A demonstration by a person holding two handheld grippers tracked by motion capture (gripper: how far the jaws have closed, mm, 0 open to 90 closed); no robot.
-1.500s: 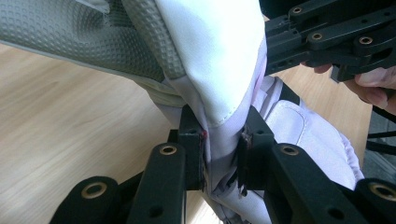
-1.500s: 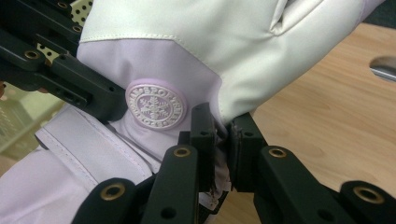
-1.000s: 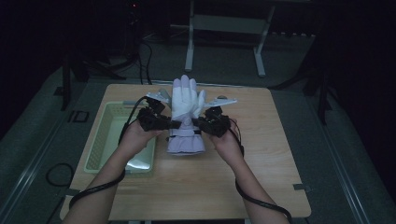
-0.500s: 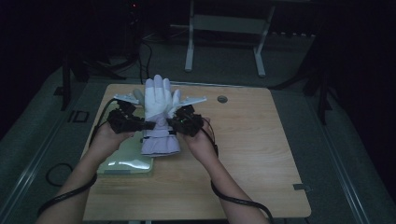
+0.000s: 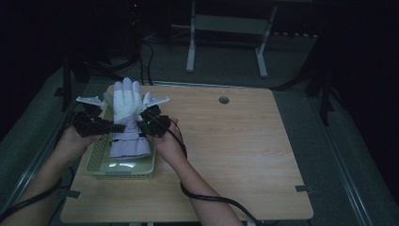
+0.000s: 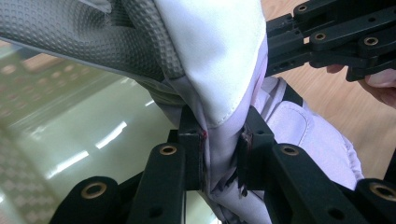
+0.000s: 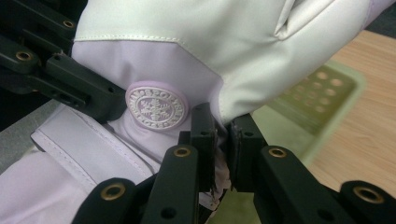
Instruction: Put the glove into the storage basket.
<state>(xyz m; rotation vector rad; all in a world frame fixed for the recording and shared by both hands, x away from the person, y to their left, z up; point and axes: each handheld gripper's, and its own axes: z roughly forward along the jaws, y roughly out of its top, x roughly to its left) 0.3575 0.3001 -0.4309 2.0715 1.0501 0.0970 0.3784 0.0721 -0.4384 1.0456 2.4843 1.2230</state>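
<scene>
Nearest the person, the two forearms come up over the front edge of the wooden counter point(image 5: 244, 141), each hand carrying a gripper. The left gripper point(image 5: 114, 127) has its fingers point(image 6: 190, 151) pinched narrow on a fold of the glove point(image 5: 127, 120) at its wrist edge, and the right gripper point(image 5: 141, 126) holds the opposite edge the same way, its fingers point(image 7: 203, 140) clamped on fabric just beside the round snowflake badge point(image 7: 157, 106). Between them the glove hangs stretched, cuff down and fingertips up, over the pale green basket point(image 5: 96, 165) at the counter's left side; its cuff seems to reach down into the basket, though the dim light makes it hard to say whether it touches the bottom. The step in hand looks like putting the glove into the basket. The next move calls for lowering both hands together so the glove settles inside the rim, then letting both grips go at once so neither side drags it back out.
</scene>
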